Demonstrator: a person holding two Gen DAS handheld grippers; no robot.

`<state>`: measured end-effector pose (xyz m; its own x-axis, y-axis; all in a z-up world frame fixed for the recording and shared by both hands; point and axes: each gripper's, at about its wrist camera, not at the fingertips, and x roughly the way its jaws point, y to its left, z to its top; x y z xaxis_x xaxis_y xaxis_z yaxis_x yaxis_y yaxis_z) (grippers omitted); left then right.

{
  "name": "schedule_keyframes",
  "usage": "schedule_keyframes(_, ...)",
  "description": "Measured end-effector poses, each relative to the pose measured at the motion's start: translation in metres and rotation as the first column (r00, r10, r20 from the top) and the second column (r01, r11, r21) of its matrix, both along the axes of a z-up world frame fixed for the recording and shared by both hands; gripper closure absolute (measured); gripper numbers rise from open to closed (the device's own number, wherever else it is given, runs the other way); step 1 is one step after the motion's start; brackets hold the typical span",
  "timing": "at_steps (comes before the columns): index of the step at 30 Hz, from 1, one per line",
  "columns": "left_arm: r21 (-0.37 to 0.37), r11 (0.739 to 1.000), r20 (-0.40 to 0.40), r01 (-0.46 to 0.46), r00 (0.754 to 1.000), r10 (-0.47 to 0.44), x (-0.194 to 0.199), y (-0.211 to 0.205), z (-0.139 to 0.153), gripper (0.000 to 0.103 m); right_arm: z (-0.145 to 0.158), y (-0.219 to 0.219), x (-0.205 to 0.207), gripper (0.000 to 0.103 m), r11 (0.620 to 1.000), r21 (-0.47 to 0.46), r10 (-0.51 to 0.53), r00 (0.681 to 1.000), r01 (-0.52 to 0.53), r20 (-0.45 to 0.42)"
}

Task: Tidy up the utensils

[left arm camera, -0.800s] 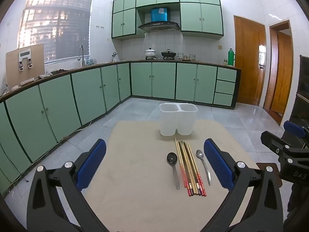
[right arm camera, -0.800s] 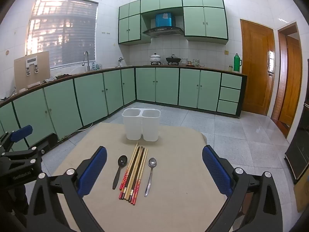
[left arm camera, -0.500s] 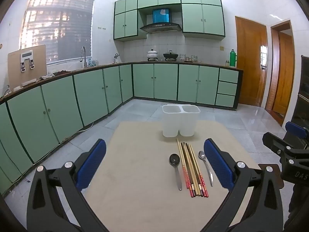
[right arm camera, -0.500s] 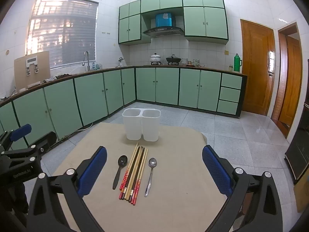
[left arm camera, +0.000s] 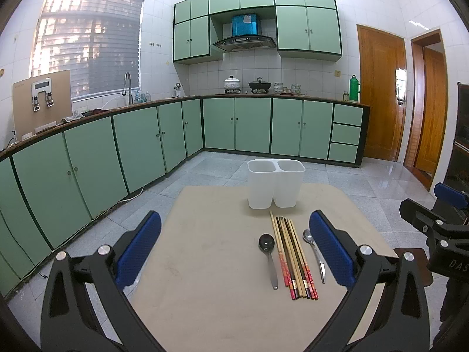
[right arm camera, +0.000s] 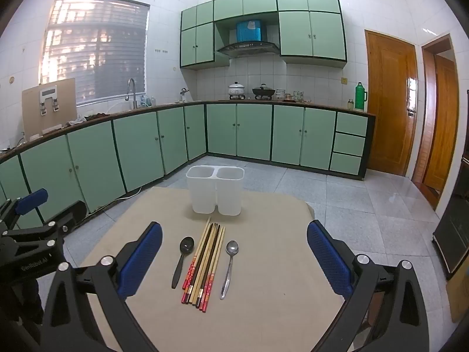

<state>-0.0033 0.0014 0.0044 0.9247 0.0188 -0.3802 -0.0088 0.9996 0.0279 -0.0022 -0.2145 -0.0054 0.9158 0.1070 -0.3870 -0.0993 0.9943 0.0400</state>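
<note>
Left tool is seen wide open and empty above the worktop, chopsticks lying before the white holder; "DAS" is read on the right tool's body. Right tool is likewise spread wide and empty, "GenRobot.AI" being legible on the left tool.

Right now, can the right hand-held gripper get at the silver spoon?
Probably yes: the right hand-held gripper is open and empty, and the silver spoon lies apart from the chopsticks with bare table around it.

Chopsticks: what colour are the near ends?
Red, patterned, on most of the chopsticks; the shafts are tan or dark brown. Clearest in the right wrist view.
</note>
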Motion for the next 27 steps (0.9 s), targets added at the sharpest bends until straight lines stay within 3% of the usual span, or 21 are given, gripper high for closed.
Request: schedule_keyframes(27,0.003,1.000,0.001,0.000,1.000,0.000,0.0001,-0.0008,-0.0004,0.005,0.0015,-0.0034,0.0013,0.006,1.000,0.000,0.001,1.000,-0.001,0.000)
